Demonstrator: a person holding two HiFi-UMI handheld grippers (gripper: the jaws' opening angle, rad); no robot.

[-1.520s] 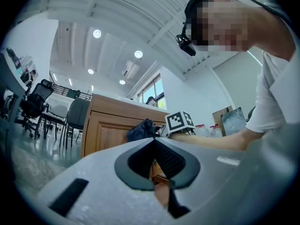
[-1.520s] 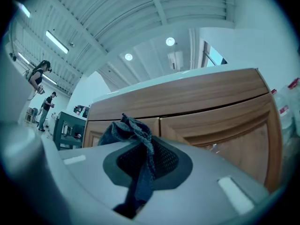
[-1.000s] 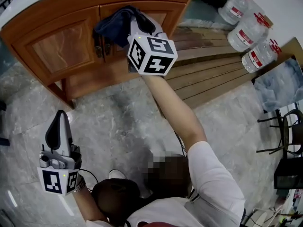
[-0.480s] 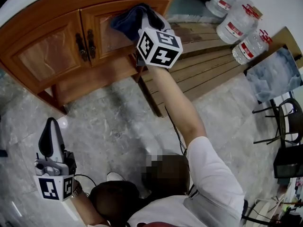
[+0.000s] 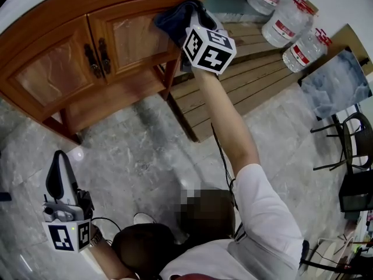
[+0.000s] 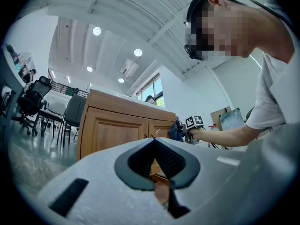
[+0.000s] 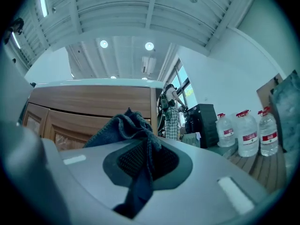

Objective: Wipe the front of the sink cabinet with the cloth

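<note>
Right gripper (image 7: 145, 162): my jaws are clamped on the dark blue cloth (image 5: 173, 20), arm outstretched. The cloth is bunched against the upper right corner of the wooden sink cabinet (image 5: 56, 74), on its right-hand door.

Left gripper (image 6: 157, 162): jaws pressed together, nothing between them, held low over the marble floor (image 5: 134, 150), well apart from the cabinet.

Water bottles (image 5: 289, 27): to the right, beyond the wooden slats (image 5: 250, 83).

Cloth (image 5: 173, 17) partly hidden behind right tool (image 7: 143, 159); cabinet (image 5: 58, 69) cut off at top-left edge; bottle labels (image 5: 281, 30) illegible.
</note>
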